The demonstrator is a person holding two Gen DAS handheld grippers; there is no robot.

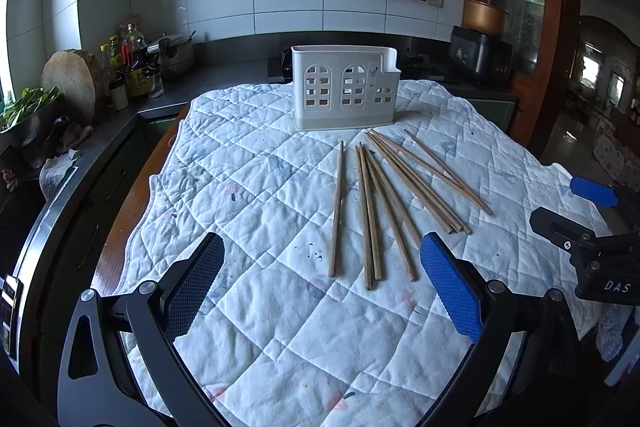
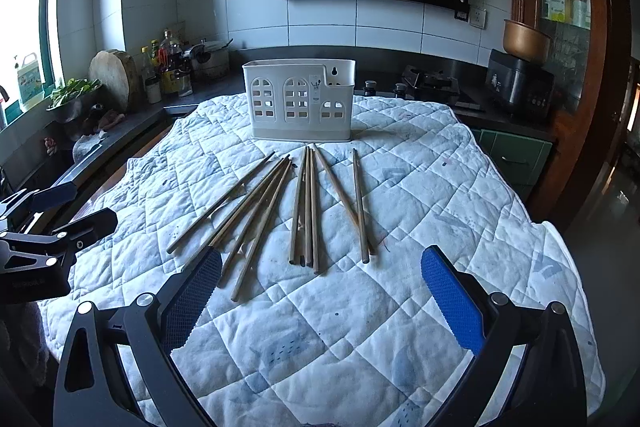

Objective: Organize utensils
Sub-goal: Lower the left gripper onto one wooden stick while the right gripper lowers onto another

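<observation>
Several wooden chopsticks lie fanned out on a white quilted cloth; they also show in the right wrist view. A white plastic utensil holder with arched cut-outs stands upright behind them, also in the right wrist view. My left gripper is open and empty, just in front of the near ends of the chopsticks. My right gripper is open and empty, near the chopsticks' ends. Each gripper shows at the edge of the other's view: the right one and the left one.
A dark counter runs behind the table with bottles, a round wooden board, a bowl of greens, a stove and a black cooker. The cloth's edge drops off at left and right.
</observation>
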